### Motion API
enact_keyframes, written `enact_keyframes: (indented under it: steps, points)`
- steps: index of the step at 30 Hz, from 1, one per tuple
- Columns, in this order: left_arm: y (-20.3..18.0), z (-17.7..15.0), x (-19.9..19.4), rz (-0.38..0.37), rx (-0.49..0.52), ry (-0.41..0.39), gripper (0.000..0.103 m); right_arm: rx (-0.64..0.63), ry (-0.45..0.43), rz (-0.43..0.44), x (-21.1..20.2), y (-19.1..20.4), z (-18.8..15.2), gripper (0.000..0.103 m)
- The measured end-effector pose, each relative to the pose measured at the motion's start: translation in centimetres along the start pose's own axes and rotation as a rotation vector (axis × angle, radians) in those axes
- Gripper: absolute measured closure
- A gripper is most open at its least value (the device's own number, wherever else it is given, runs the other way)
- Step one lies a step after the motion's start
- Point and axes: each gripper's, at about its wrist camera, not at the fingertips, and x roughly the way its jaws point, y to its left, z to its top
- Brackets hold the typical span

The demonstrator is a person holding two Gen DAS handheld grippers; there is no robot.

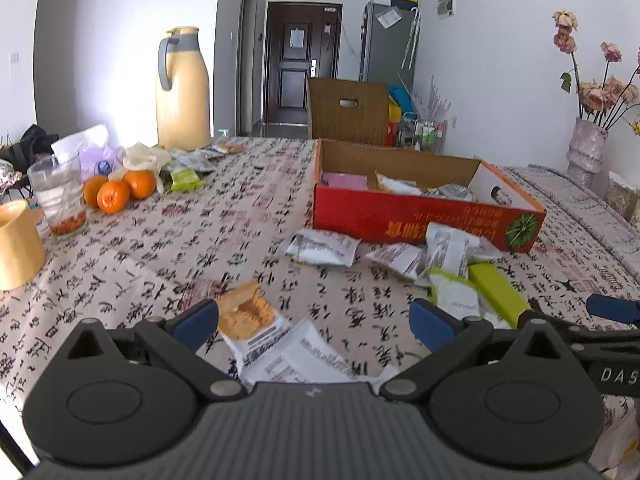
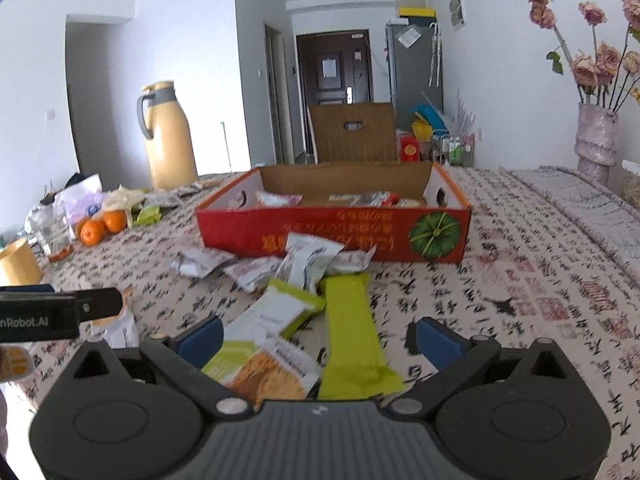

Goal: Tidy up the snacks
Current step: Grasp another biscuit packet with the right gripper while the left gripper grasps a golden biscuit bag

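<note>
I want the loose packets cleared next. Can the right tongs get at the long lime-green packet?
Probably yes: the right tongs stand open with the lime-green packet lying flat between the fingers, its top uncovered.

A home's living and dining room: a table (image 1: 160, 248) under a calligraphy-print cloth, a thermos jug (image 1: 182, 90), oranges (image 1: 118, 192), a fridge (image 1: 386, 42), and a dark entry door (image 1: 302, 60).

Three oranges (image 1: 114, 192), one red box (image 1: 420, 216)
</note>
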Motion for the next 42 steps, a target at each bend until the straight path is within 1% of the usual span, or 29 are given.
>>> enact_keyframes:
  steps: [6,11,13,15,17,19,21,22,23,24,27,28,33,37,42]
  points:
    - [0.9,-0.5,0.4,-0.004,-0.015,0.017,0.000,0.005,0.036,-0.003,0.9,0.7,-0.8,0.001]
    - [1.2,-0.7,0.7,-0.004,-0.015,0.032,0.000,0.035,0.064,0.006,1.5,0.6,-1.0,0.011]
    - [1.3,-0.5,0.9,0.002,-0.018,0.044,0.000,0.045,0.076,0.010,1.7,0.6,-1.1,0.021]
    - [1.3,-0.3,1.1,0.006,-0.018,0.057,0.000,0.060,0.092,0.019,1.8,0.4,-1.1,0.026]
    - [1.2,-0.1,1.1,0.011,-0.009,0.067,0.000,0.062,0.101,0.028,1.8,0.5,-1.2,0.028]
    - [1.1,0.1,1.0,0.016,-0.001,0.076,0.000,0.057,0.113,0.038,1.9,0.8,-1.3,0.035]
    - [0.9,0.3,0.9,0.021,0.005,0.083,0.000,0.059,0.122,0.052,1.9,0.9,-1.3,0.038]
    - [0.8,0.3,0.9,0.025,0.009,0.087,0.000,0.061,0.125,0.057,1.9,0.9,-1.3,0.045]
    - [0.7,0.4,0.9,0.027,0.013,0.092,0.000,0.061,0.137,0.057,2.1,0.9,-1.4,0.050]
    - [0.6,0.4,0.9,0.030,0.017,0.097,0.000,0.069,0.153,0.061,2.3,0.8,-1.4,0.058]
    - [0.2,0.2,0.8,0.031,0.035,0.100,0.000,0.083,0.165,0.070,2.6,0.5,-1.6,0.060]
    - [0.0,0.1,0.8,0.033,0.044,0.099,0.000,0.084,0.161,0.074,2.6,0.5,-1.7,0.063]
    - [0.0,-0.5,1.4,0.027,0.054,0.102,0.000,0.070,0.121,0.085,2.0,0.5,-2.6,0.064]
    - [0.6,-0.4,1.8,0.041,0.052,0.098,0.000,0.086,0.056,0.084,0.5,-0.1,-2.4,0.064]
    - [1.8,0.7,3.1,0.080,0.037,0.106,0.000,0.107,-0.012,0.031,-0.4,-1.4,-1.3,0.064]
